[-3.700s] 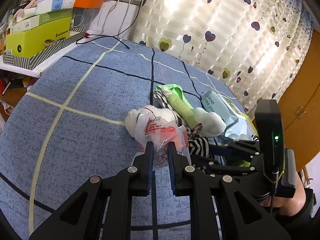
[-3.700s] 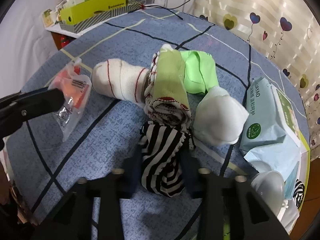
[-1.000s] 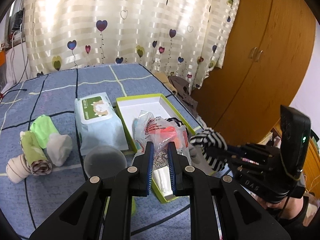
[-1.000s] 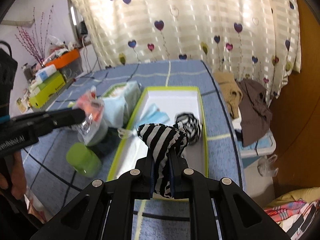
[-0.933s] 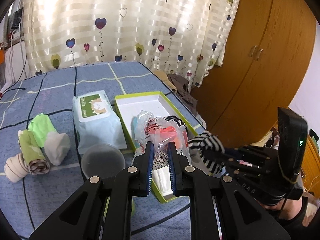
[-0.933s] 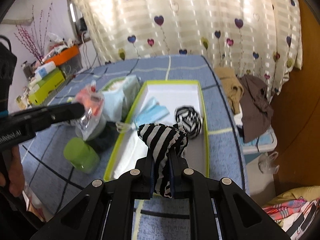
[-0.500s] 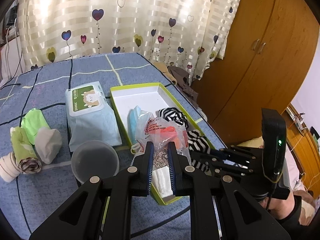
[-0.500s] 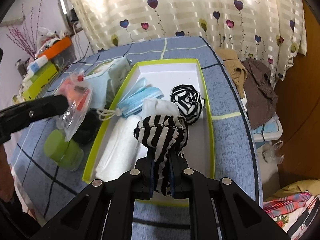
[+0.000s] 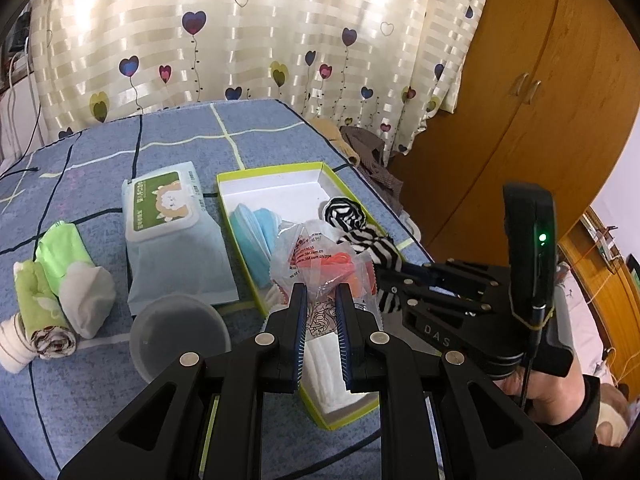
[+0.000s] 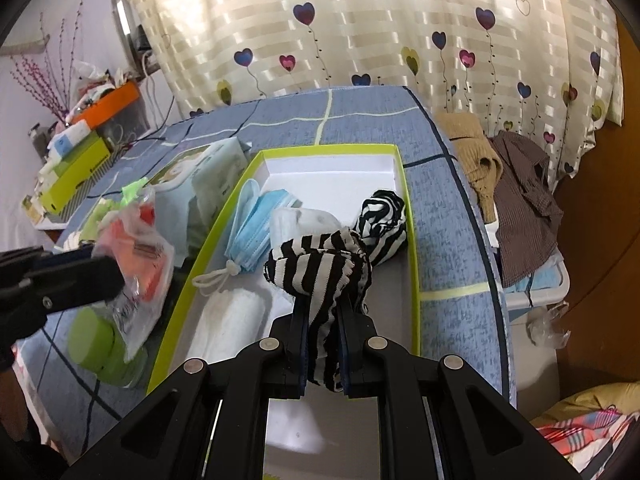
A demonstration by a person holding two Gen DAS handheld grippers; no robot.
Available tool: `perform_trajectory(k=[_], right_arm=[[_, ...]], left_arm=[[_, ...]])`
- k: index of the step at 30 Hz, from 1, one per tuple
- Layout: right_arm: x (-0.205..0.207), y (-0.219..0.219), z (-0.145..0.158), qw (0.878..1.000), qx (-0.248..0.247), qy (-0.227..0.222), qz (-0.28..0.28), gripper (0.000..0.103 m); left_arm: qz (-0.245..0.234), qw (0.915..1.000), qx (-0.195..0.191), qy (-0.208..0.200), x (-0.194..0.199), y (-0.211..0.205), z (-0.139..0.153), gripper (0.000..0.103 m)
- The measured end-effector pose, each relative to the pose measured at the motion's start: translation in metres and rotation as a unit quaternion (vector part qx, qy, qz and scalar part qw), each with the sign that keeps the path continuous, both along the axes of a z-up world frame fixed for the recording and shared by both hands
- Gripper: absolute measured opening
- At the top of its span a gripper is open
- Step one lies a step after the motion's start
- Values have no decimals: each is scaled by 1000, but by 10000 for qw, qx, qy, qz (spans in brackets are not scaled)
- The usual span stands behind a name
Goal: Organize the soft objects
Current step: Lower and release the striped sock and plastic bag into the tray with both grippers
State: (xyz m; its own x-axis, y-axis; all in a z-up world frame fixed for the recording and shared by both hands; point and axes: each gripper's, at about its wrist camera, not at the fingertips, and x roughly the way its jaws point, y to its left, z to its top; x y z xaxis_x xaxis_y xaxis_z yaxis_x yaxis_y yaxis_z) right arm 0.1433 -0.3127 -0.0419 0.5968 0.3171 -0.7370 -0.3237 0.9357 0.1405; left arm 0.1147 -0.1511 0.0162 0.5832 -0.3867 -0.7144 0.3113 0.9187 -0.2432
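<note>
My left gripper [image 9: 321, 292] is shut on a clear plastic bag with orange contents [image 9: 320, 264], held just above the near left part of the green-rimmed white box [image 9: 272, 170]. My right gripper [image 10: 322, 304] is shut on a black-and-white striped sock [image 10: 316, 268], hanging low over the box's middle [image 10: 332, 178]. Inside the box lie blue face masks [image 10: 262, 226], a white pouch [image 10: 304, 220], a white folded cloth [image 10: 228, 322] and another rolled striped sock [image 10: 382, 216]. The right gripper shows in the left wrist view [image 9: 380, 270] with the striped sock [image 9: 376, 248].
A wet-wipes pack [image 9: 172, 236], a clear lidded tub [image 9: 180, 336] and several rolled socks [image 9: 60, 288] lie on the blue bed left of the box. A green cup [image 10: 102, 346] stands by the box. Clothes [image 10: 516, 196] hang off the bed's far edge; a wooden wardrobe [image 9: 520, 100] is on the right.
Both grippers have swung from the sock pile to the box, each carrying its item. Over the last second both sank toward the box, the striped sock dropping closer to the items inside.
</note>
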Motion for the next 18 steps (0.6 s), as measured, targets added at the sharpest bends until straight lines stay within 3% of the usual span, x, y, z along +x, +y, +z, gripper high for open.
perform_trajectory(k=[4, 6, 8, 10, 18], right_arm=[[-11, -3, 3, 9999, -10, 22, 100, 15], [-18, -4, 2, 9999, -82, 49, 128, 22], [-26, -6, 3, 9998, -127, 43, 129, 39], [-34, -7, 5, 9998, -147, 10, 119, 46], [-54, -25, 22, 9997, -135, -203, -52, 47]], left_arm=[[-29, 10000, 16, 47, 2, -6, -3, 15], [-70, 9999, 33, 80, 2, -9, -5, 15], [-117, 9998, 62, 134, 3, -14, -8, 15], [-163, 9996, 75, 203, 3, -18, -12, 15], [-391, 9978, 272, 455, 6, -36, -27, 15]])
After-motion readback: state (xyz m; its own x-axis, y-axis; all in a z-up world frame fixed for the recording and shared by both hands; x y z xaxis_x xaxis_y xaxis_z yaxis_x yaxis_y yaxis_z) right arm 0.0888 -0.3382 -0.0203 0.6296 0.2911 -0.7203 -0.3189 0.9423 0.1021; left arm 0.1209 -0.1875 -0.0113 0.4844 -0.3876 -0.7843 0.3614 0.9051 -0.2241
